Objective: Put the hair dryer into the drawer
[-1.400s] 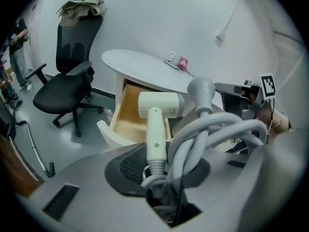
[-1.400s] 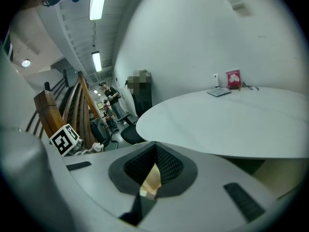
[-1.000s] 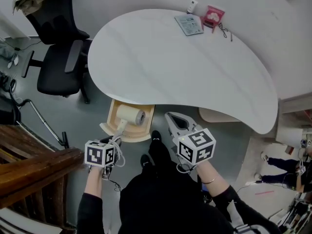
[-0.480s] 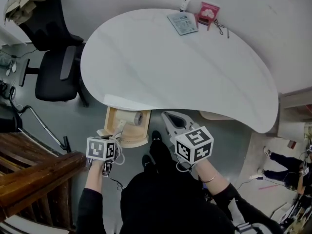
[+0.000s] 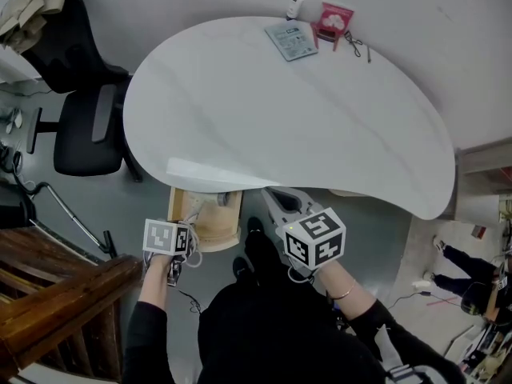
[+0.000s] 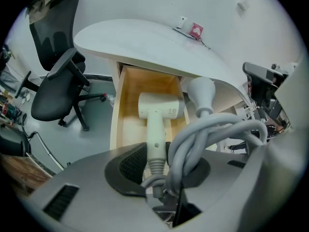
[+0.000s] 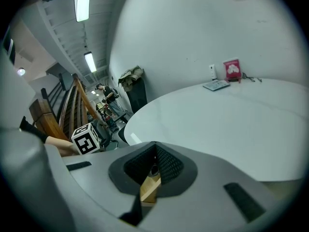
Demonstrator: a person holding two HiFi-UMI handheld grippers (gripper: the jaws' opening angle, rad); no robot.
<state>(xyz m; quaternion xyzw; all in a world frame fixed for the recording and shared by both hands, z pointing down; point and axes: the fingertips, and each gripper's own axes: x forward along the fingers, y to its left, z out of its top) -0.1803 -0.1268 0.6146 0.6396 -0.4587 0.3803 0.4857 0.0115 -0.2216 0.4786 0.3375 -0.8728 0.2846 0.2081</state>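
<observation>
At the far left a black office chair is standing on the grey floor, well apart from me. Next to it my left gripper is pointing at the open wooden drawer under the white desk. Its jaws are clamping the lower end of the handle of the hair dryer, and the grey cord is lying in loops between them and over the right one. The head of the hair dryer is sitting inside the drawer, turned across it, and from above it is half hiding under the edge of the desk. I cannot tell if it is touching the bottom of the drawer. Just beside the drawer, to the right, my right gripper is hanging near the desk edge. Its jaws are resting together at the tips and are holding nothing. At the far edge of the desk, a small white bottle, a booklet and a red box are lying close together.
</observation>
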